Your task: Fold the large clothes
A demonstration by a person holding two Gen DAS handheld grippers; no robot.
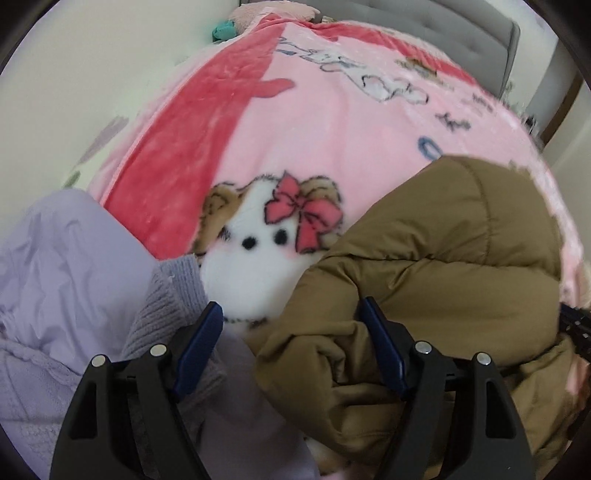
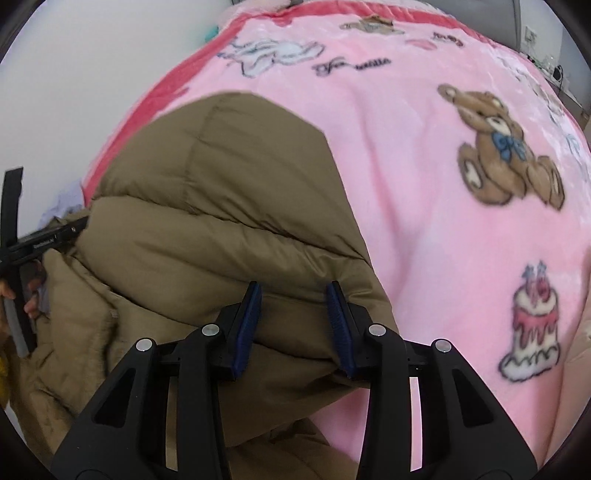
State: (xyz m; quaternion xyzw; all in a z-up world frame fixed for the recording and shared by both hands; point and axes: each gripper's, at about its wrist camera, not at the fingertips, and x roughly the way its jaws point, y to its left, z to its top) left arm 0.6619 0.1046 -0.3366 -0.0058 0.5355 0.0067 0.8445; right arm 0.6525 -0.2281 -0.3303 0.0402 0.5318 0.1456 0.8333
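Observation:
A brown puffer jacket (image 1: 436, 266) lies bunched on a pink cartoon blanket (image 1: 332, 122); it also shows in the right wrist view (image 2: 207, 206). My left gripper (image 1: 291, 314) is open, hovering over the jacket's left edge and the blanket, holding nothing. My right gripper (image 2: 293, 295) is open with its jaws apart just above the jacket's near right fold; no cloth is pinched. The left gripper's body (image 2: 33, 240) shows at the left edge of the right wrist view.
A lilac padded garment with a knit cuff (image 1: 74, 280) lies left of the jacket. A grey headboard (image 1: 443, 29) stands at the far end, a white wall (image 1: 92, 74) on the left. The blanket (image 2: 443, 184) stretches right of the jacket.

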